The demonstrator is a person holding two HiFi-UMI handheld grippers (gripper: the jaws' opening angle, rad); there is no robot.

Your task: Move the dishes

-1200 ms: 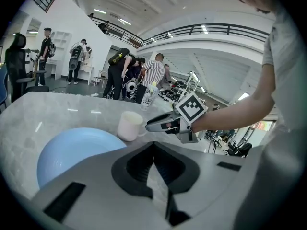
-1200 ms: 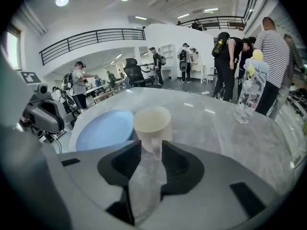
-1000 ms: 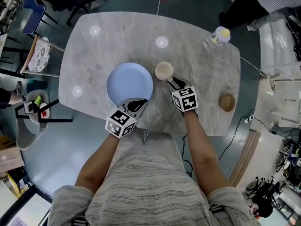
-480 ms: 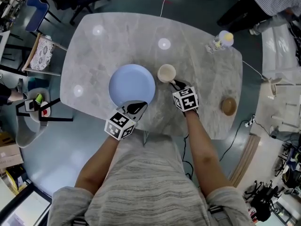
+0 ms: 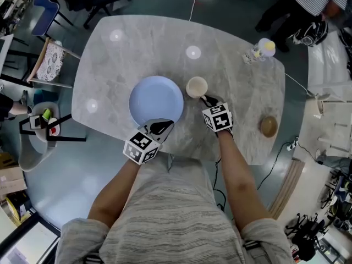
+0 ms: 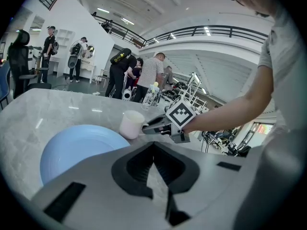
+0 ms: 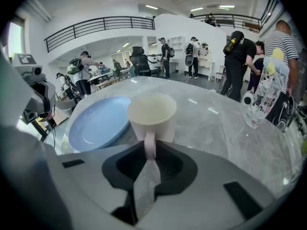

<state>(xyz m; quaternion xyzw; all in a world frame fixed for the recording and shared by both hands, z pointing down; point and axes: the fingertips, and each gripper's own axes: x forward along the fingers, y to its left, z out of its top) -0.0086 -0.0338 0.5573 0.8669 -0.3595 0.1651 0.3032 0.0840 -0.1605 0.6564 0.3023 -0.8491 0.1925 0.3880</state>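
Observation:
A pale blue plate [image 5: 155,99] lies on the grey marble table [image 5: 132,43], and a cream cup [image 5: 196,87] stands just to its right. My right gripper [image 5: 208,99] reaches the cup from the near side. In the right gripper view the cup [image 7: 151,114] has its handle between the jaws of the right gripper [image 7: 150,150], which have just been closing and now press on it. My left gripper [image 5: 163,125] rests at the plate's near rim. In the left gripper view that gripper [image 6: 154,150] is shut with nothing in it, and the plate [image 6: 72,150] lies off to its left.
A clear bottle [image 5: 263,47] with a yellow cap stands at the table's far right corner. A small brown round object [image 5: 268,126] lies near the right edge. Chairs [image 5: 47,62] stand left of the table. People [image 5: 308,4] stand beyond it at the top right.
The right gripper's jaws have narrowed around the cup's handle. The left gripper and the plate have stayed where they were.

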